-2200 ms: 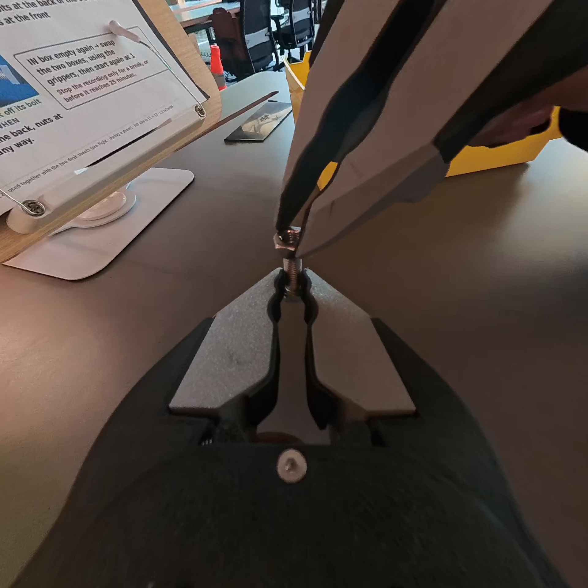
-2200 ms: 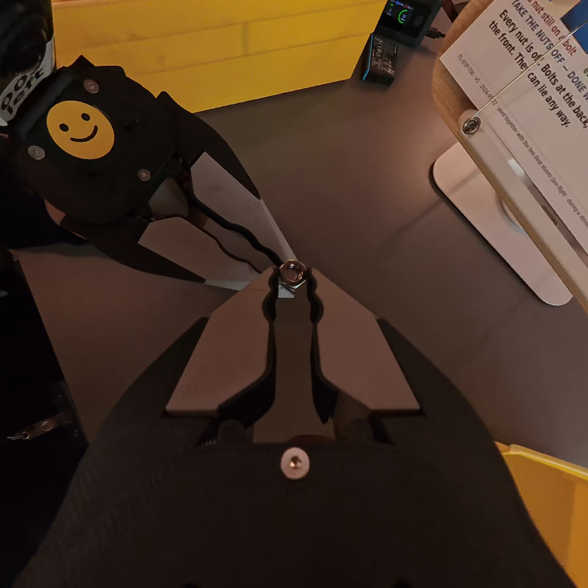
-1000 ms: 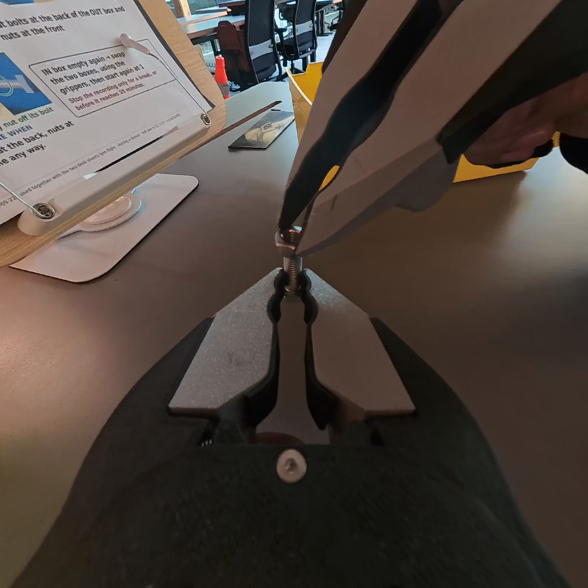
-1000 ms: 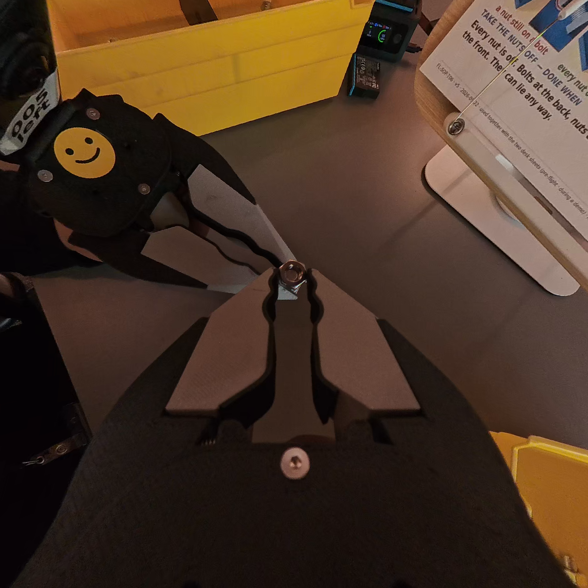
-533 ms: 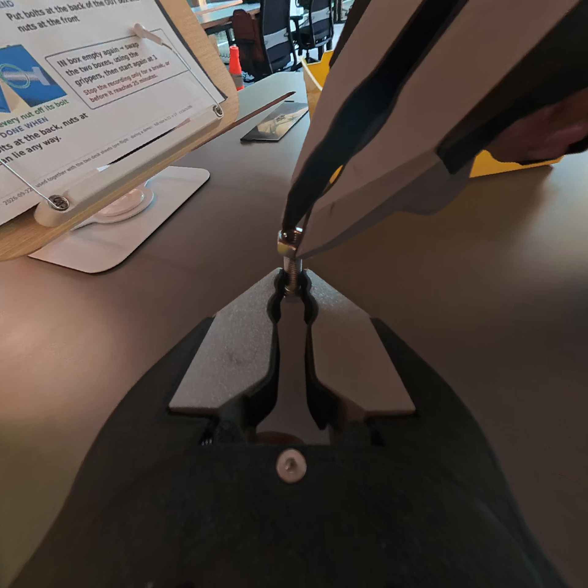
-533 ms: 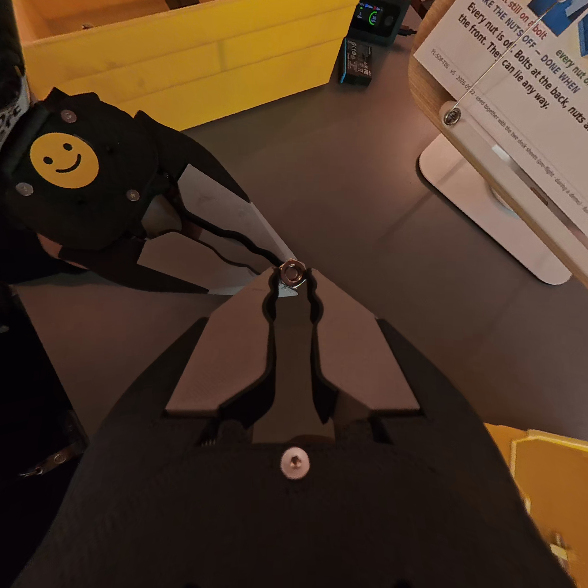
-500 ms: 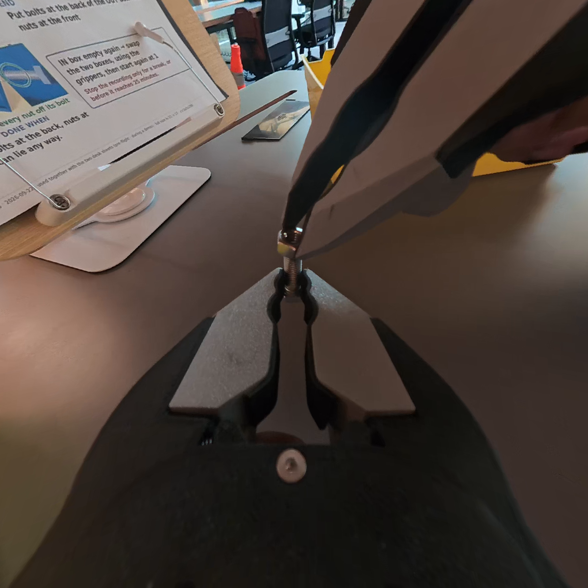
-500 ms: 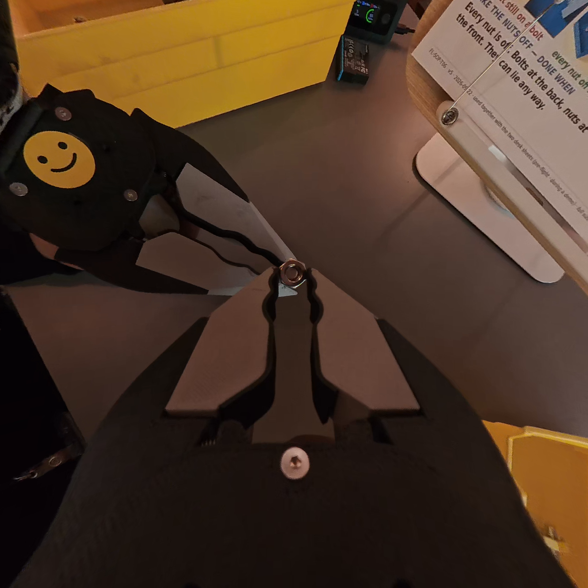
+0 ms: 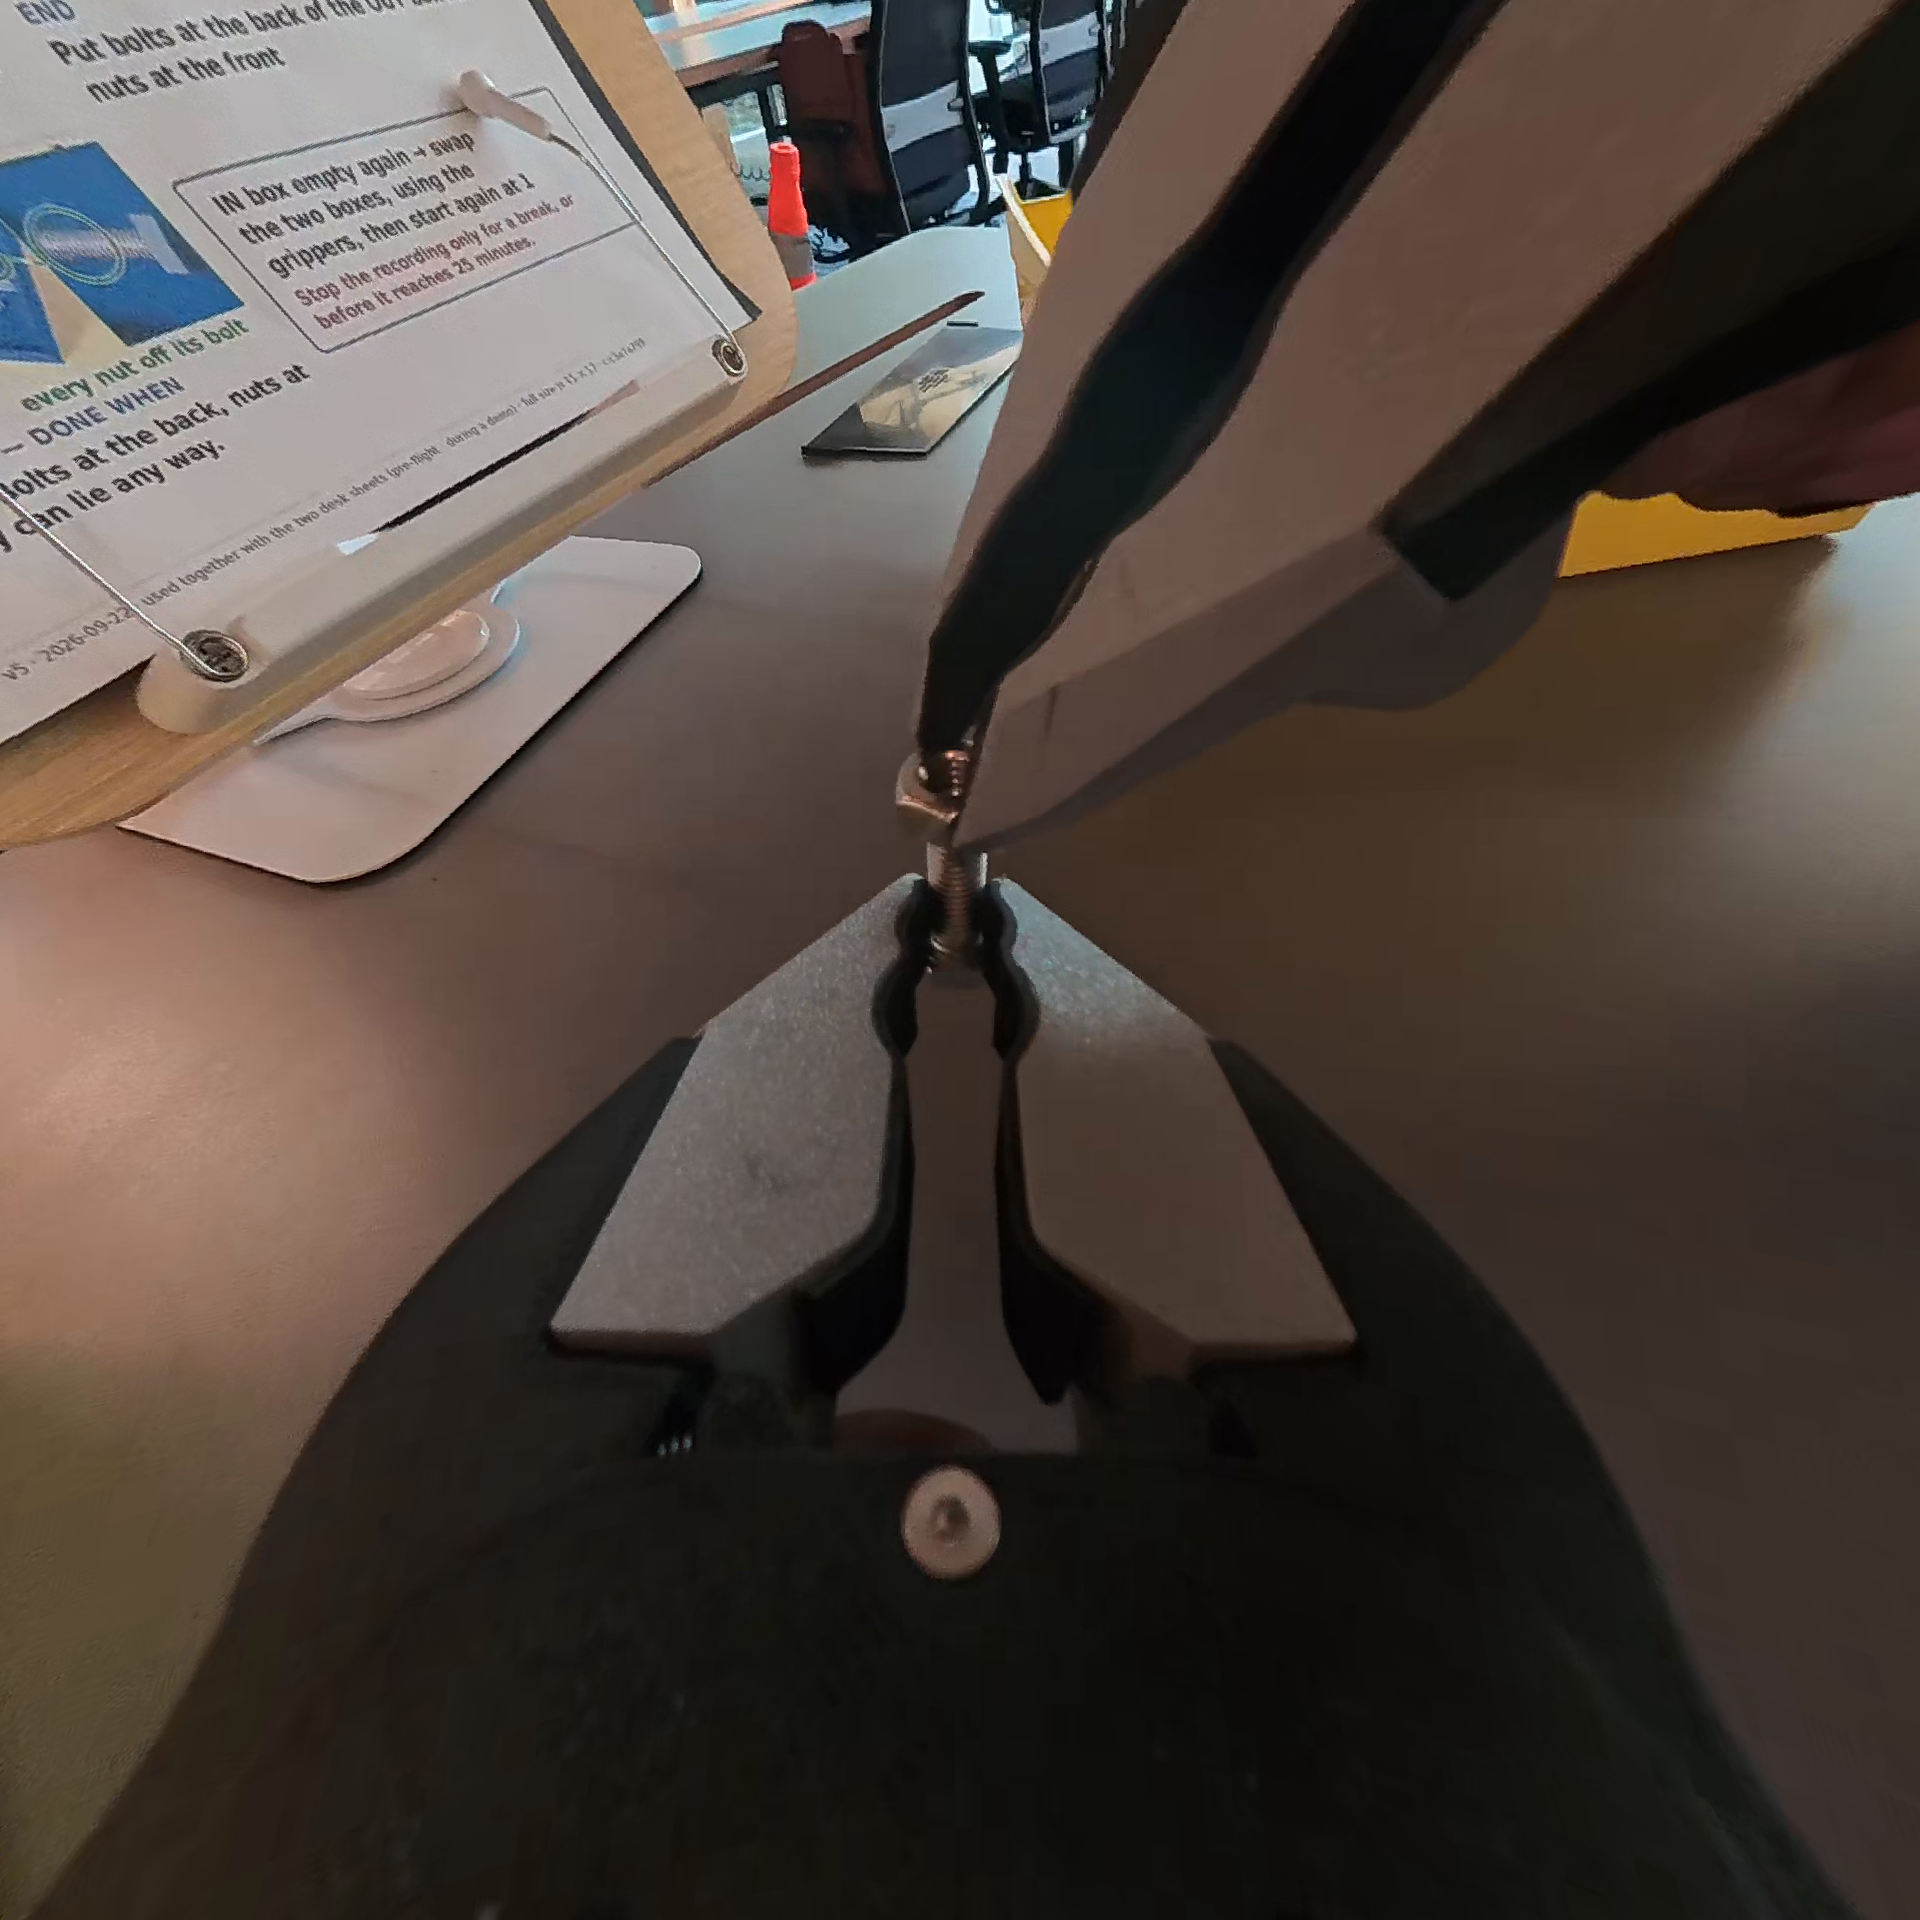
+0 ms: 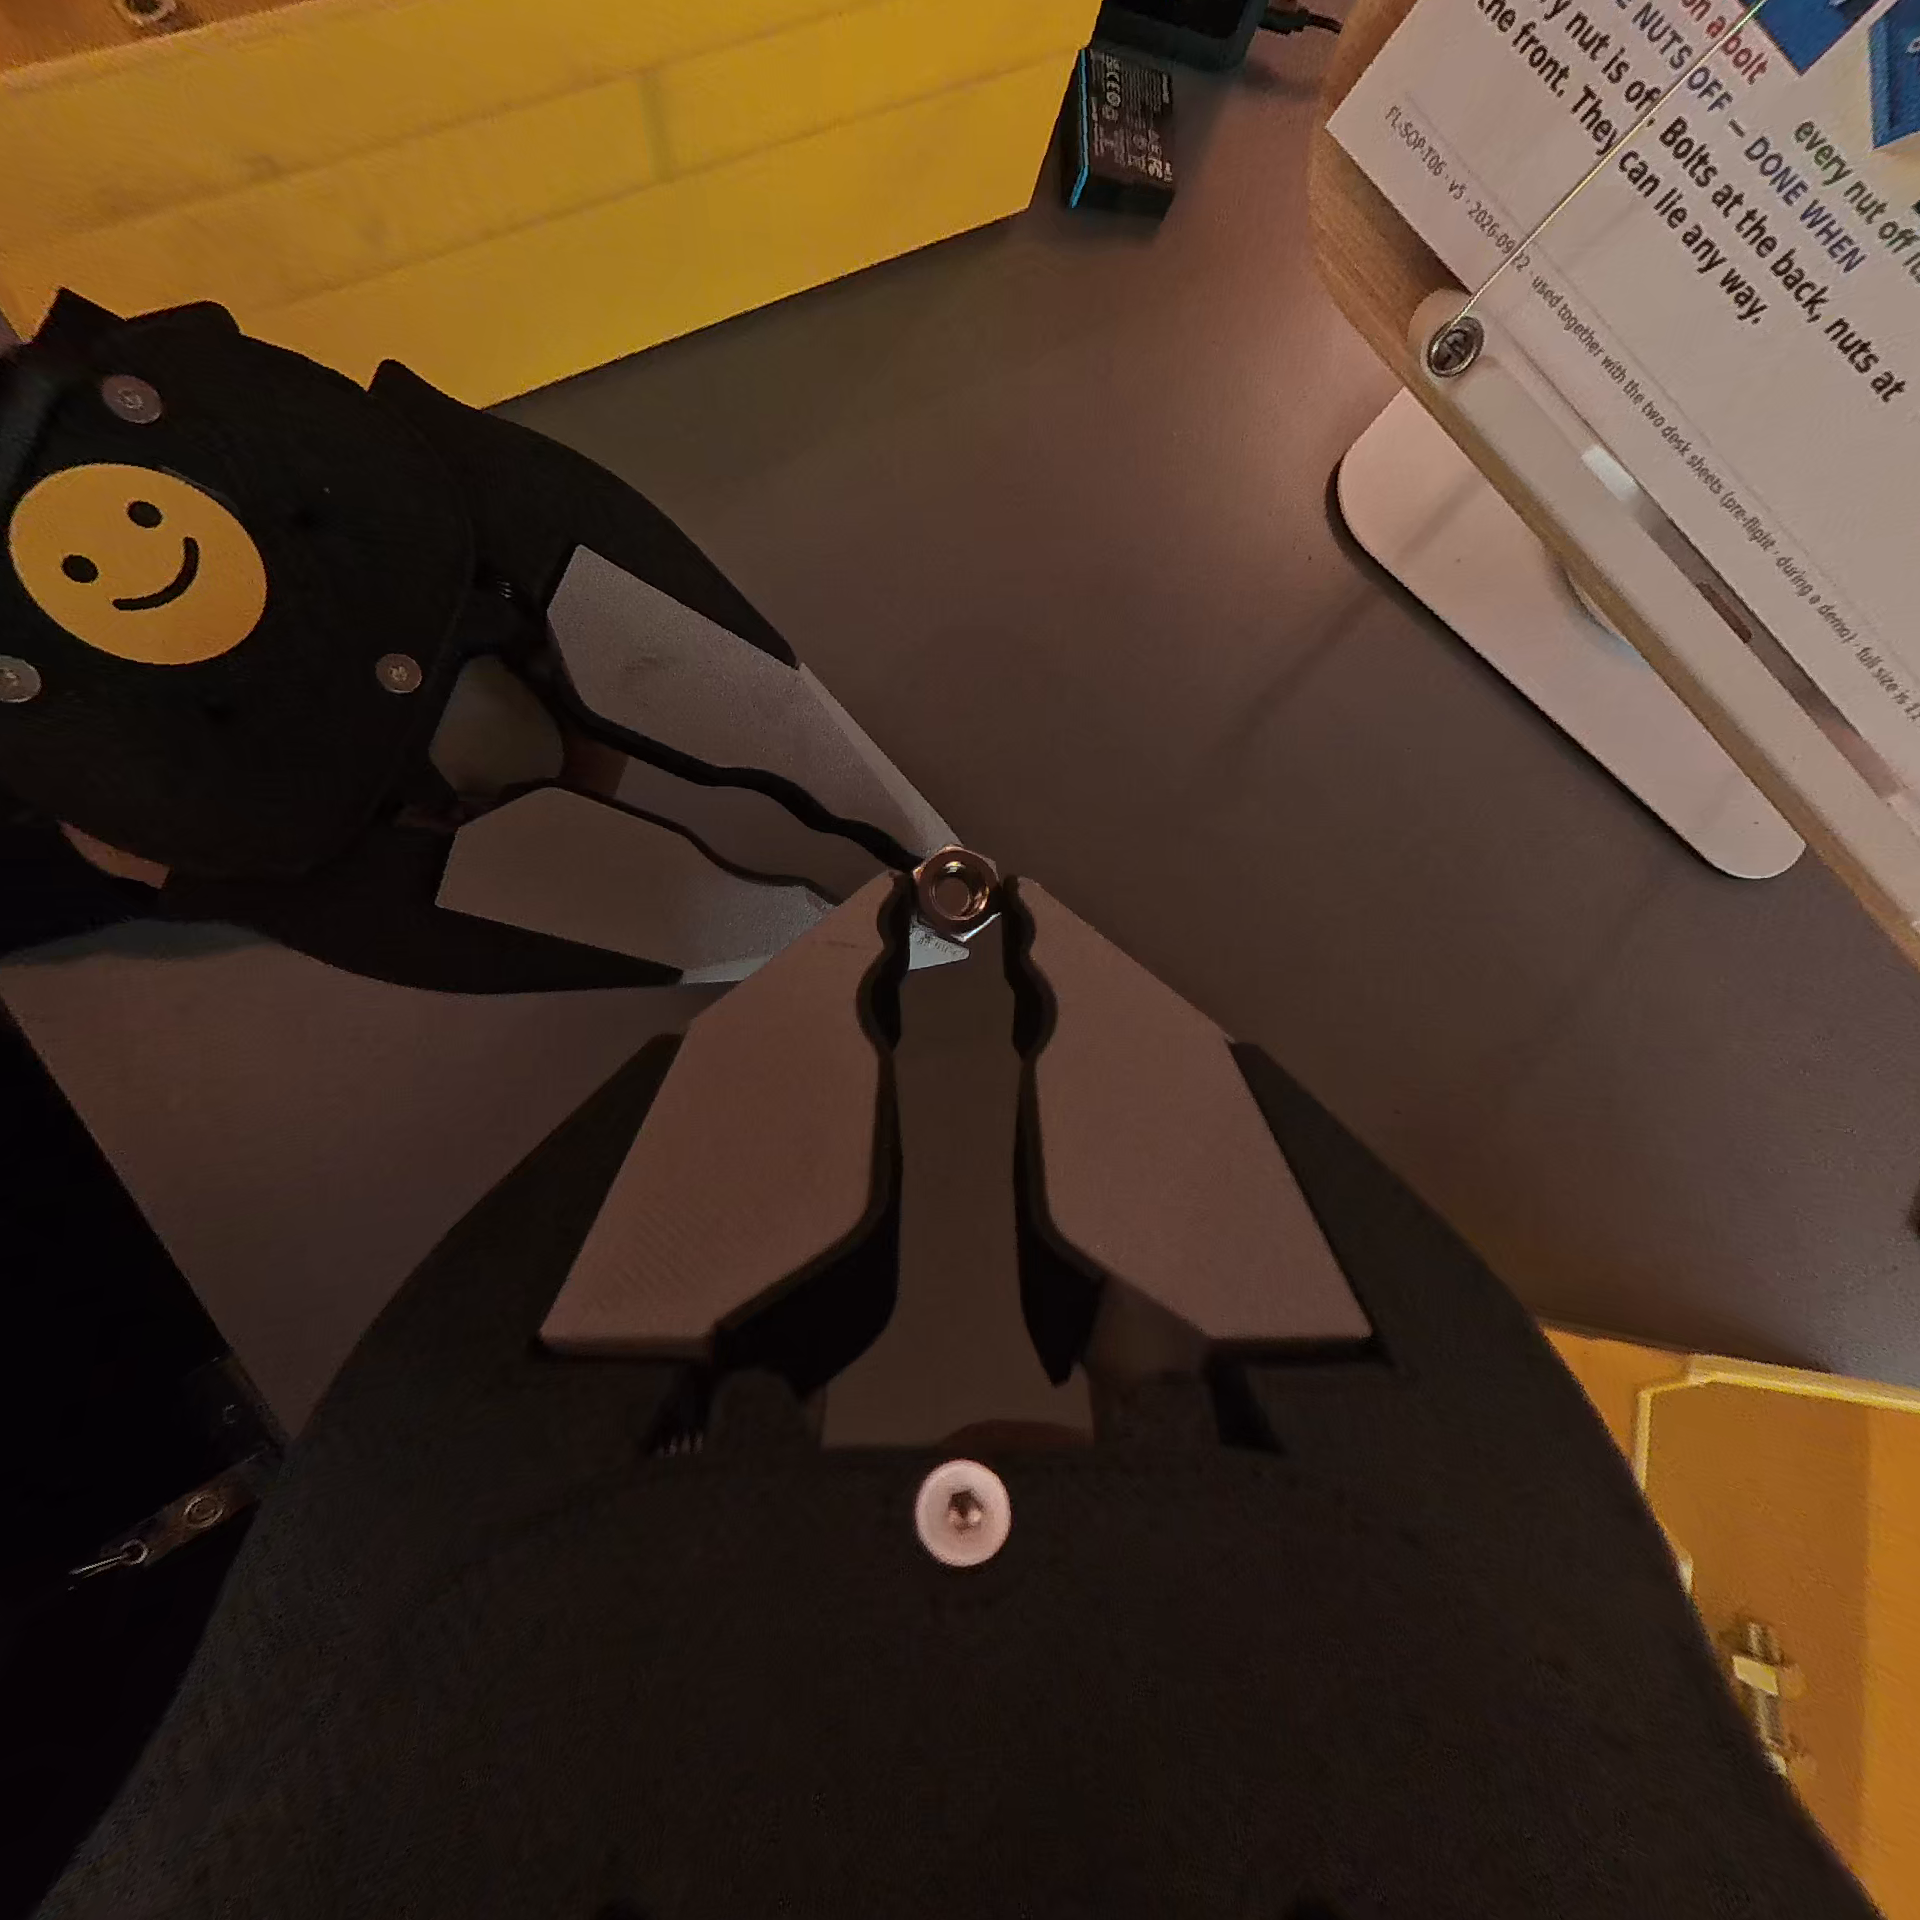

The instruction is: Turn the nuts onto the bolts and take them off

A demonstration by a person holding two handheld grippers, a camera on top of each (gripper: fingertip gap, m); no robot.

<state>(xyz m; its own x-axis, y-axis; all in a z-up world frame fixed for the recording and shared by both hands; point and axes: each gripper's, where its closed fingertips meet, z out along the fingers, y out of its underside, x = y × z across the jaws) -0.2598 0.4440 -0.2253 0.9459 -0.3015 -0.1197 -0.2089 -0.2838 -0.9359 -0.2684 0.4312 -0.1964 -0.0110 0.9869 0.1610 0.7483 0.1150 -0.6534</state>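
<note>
We see the left gripper (image 9: 954,920), black-bodied with grey finger plates, pinching the threaded shank of a small steel bolt (image 9: 951,883) between its tips, the bolt standing upright. Coming in from one o'clock in the left wrist view, the right gripper (image 9: 951,784) is clamped on a silver hexagonal nut (image 9: 928,798) that sits on the bolt's upper end. In the right wrist view the nut (image 10: 954,891) shows end-on between the right gripper's (image 10: 951,914) tips, with the left gripper (image 10: 904,862) reaching in from nine o'clock, a yellow smiley sticker (image 10: 135,566) on its body. How far the nut is threaded down we cannot quite tell. Everything hovers over a dark grey tabletop (image 9: 1455,935). At ten o'clock in the left view stands a wooden document stand (image 9: 312,343) holding a printed sheet; at eleven o'clock in the right view sits a yellow wooden box (image 10: 520,177), and another yellow bin (image 10: 1787,1538) lies at four o'clock.
</note>
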